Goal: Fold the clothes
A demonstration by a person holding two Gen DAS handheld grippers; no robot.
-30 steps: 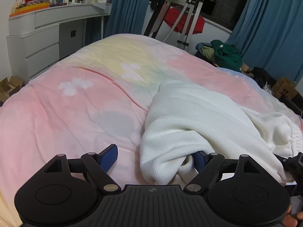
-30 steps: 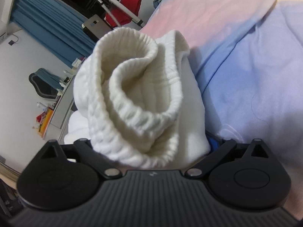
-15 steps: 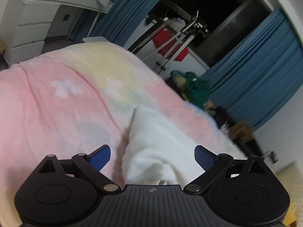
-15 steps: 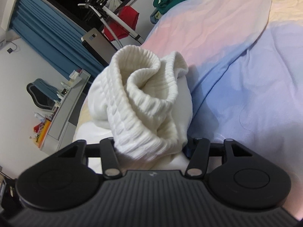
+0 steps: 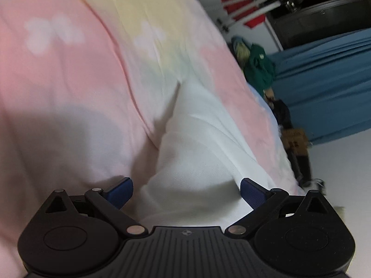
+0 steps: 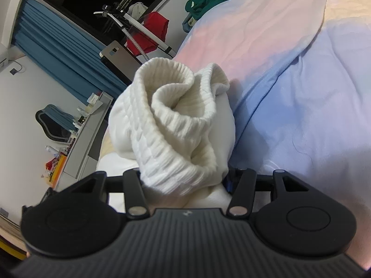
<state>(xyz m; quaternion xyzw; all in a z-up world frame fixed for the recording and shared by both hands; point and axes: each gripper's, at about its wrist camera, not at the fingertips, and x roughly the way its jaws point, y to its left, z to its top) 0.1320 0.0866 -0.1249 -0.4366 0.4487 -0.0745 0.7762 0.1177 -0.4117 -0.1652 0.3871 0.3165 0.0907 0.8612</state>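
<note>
White knit sweater [image 6: 176,125] lies on the pastel duvet [image 6: 301,92]; its ribbed cuff is clamped in the right gripper [image 6: 185,183]. The left gripper [image 5: 186,191] has jaws apart over the fabric. No writing is legible.

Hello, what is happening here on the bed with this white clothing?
A person with a gripper in each hand is folding a white knit sweater on a pastel blanket. The right gripper is shut on a bunched ribbed part of the sweater and holds it up. The left gripper is open, its blue fingertips on either side of the sweater's body, not gripping it. The left view is blurred. The fold is not finished.
</note>
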